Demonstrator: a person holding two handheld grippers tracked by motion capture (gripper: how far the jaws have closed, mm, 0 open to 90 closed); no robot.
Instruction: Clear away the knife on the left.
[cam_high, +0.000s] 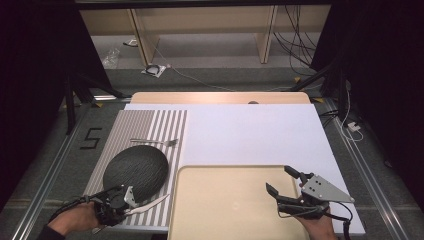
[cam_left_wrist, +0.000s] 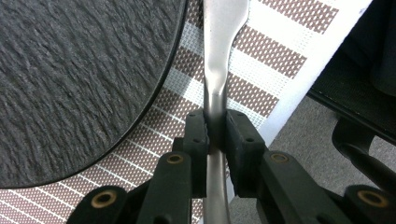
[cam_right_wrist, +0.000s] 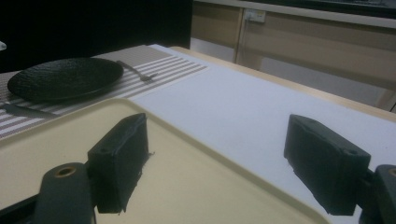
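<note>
The left tongs (cam_left_wrist: 215, 135) are clamped on a knife (cam_left_wrist: 218, 56) at the striped placemat's (cam_high: 150, 125) near right corner, beside the dark plate (cam_high: 136, 170). The right tongs (cam_high: 282, 180) stand apart over the tray (cam_high: 225, 210).

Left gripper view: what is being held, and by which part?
The left hand-held gripper clamps a metal knife by its handle; the right hand-held gripper holds nothing.

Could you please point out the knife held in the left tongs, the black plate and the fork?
knife (cam_left_wrist: 215, 88), left gripper view, on its neck above the pads.
black plate (cam_high: 135, 171), high view, on its middle.
fork (cam_high: 154, 142), high view, on its handle.
</note>
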